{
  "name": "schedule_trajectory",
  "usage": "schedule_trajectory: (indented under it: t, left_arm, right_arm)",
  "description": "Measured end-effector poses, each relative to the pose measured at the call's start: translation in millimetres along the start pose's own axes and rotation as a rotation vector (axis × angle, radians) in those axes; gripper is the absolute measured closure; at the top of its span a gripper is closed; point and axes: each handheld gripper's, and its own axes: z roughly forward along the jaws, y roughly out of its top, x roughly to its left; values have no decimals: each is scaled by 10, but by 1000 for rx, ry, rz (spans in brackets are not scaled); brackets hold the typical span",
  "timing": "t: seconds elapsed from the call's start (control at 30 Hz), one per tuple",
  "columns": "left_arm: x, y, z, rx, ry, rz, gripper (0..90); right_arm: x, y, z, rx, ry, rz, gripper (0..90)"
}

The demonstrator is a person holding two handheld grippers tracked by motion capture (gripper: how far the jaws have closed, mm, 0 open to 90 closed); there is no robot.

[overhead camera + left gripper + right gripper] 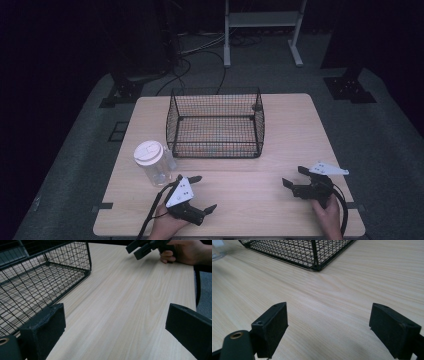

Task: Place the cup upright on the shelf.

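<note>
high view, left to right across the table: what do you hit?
clear jar with white lid → left gripper → wire basket → right gripper

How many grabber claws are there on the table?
2. The left gripper is at the near left, beside the jar. The right gripper is at the near right. Both are open and empty, with the basket beyond them.

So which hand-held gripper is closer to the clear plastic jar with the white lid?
Left. The left hand-held gripper sits just beside the jar; the right one is far across the table.
</note>
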Motion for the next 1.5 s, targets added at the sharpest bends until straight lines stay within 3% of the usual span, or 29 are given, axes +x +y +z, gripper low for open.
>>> schedule_trajectory:
  t: [0.23,0.37,0.53,1.13,1.5]
  left_arm:
    - [30,60,-134,-2,8,7,20]
    - [54,86,-279,-15,9,-7,21]
    - [94,108,-479,9,15,-5,29]
    - [197,71,-1173,32,87,-18,29]
    - [238,50,-1422,67,142,-28,29]
  right_arm:
    - [3,0,3,1,-1,-4,143]
    - [4,1,4,2,-2,-4,143]
    - [4,1,5,4,-4,-3,143]
    - [6,2,7,6,-4,-2,143]
    - [4,1,7,5,-3,-2,143]
